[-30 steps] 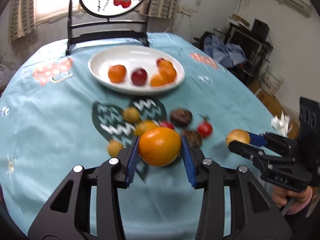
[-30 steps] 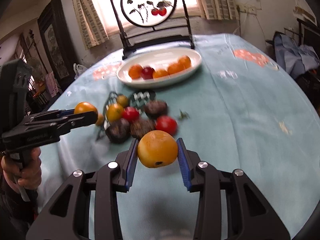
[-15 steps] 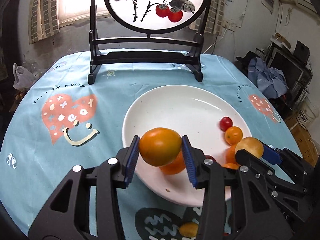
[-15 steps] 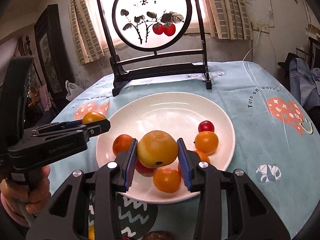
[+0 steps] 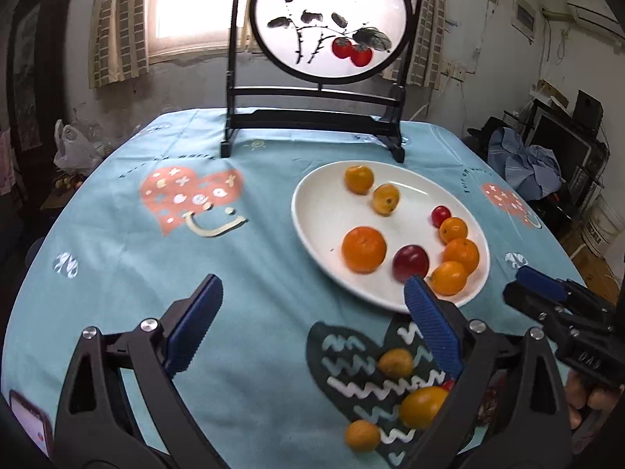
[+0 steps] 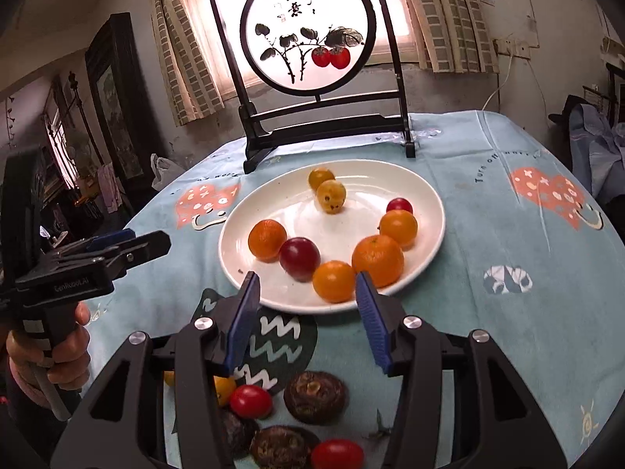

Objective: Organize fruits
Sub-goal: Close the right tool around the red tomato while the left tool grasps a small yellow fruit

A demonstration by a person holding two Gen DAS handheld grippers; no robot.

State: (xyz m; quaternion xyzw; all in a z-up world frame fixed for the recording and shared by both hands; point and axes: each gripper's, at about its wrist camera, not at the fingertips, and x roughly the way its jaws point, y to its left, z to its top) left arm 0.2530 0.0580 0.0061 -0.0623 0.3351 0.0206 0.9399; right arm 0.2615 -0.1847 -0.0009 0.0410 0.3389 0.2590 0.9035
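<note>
Left wrist view: left gripper (image 5: 312,308) jaws opening, spread wide, nothing between, over bare blue tablecloth (image 5: 117,254) left of white plate (image 5: 308,230). Right gripper (image 6: 306,305) jaws opening, nothing clamped, tips at plate's near rim. Plate holds eight fruits: oranges, dark red plum (image 5: 410,262), small yellow fruit (image 6: 331,196), cherry tomato (image 6: 399,206); plate's left half mostly bare. Loose fruit (image 5: 422,406) on dark heart print near table's front edge. Framed screen (image 5: 316,58) stands just behind plate. Cloth open along left side.
</note>
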